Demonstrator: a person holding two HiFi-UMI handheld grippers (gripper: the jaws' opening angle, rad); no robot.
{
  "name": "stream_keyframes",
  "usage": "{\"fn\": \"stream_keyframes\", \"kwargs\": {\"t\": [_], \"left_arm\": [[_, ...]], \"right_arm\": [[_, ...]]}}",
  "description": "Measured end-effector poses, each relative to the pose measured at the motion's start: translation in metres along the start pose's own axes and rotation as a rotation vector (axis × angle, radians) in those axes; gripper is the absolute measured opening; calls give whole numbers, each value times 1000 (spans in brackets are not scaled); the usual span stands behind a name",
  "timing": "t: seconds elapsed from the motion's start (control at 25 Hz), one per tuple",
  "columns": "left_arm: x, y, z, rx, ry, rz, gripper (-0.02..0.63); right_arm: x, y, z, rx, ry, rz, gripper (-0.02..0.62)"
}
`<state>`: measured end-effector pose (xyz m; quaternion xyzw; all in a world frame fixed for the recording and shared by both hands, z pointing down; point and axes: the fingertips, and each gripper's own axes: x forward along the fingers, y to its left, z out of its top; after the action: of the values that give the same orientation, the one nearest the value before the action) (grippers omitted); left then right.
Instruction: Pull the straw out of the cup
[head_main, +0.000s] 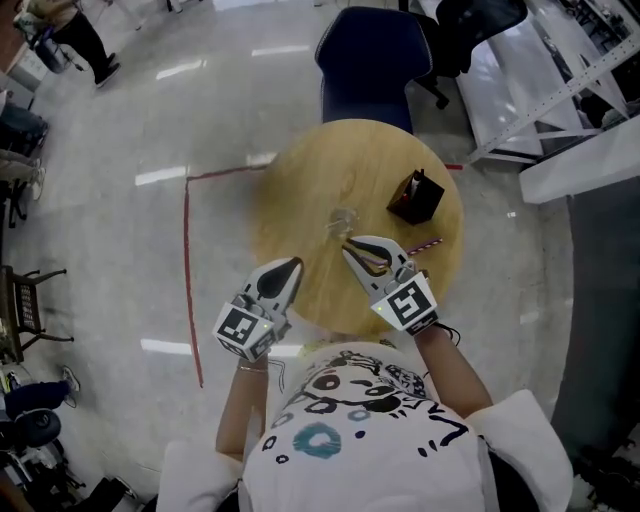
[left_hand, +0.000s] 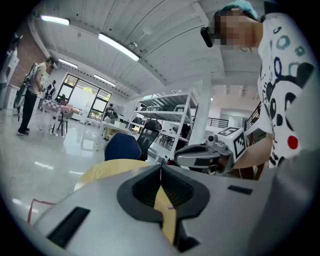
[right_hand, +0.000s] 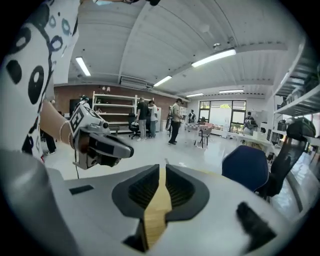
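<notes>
Jaws: left gripper (left_hand: 160, 166) together, right gripper (right_hand: 163, 167) barely apart, empty; round wooden table (head_main: 300, 185), clear cup (head_main: 343, 220).

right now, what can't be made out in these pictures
- Clear cup on the round wooden table: head view, too small and see-through to show its contents.
- Thin pink straw: head view, its near end is hidden behind the right gripper.
- Small black box: head view, contents too small to read.
</notes>
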<state>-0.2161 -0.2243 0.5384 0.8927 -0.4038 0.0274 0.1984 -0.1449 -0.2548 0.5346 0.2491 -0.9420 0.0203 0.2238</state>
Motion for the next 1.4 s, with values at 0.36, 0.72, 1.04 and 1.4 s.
{"fn": "stream_keyframes", "kwargs": {"t": [0.36, 0.72, 1.04, 1.4], "left_arm": [[27, 25, -17, -41, 28, -41, 17], [26, 26, -29, -67, 37, -46, 17], [23, 21, -28, -74, 30, -32, 17], [25, 12, -16, -52, 24, -6, 17]], "right_arm": [[55, -23, -31, -105, 96, -47, 109], [74, -20, -38, -150, 119, -46, 109], [72, -26, -34, -157, 116, -71, 41], [57, -25, -6, -184, 51, -66, 40]]}}
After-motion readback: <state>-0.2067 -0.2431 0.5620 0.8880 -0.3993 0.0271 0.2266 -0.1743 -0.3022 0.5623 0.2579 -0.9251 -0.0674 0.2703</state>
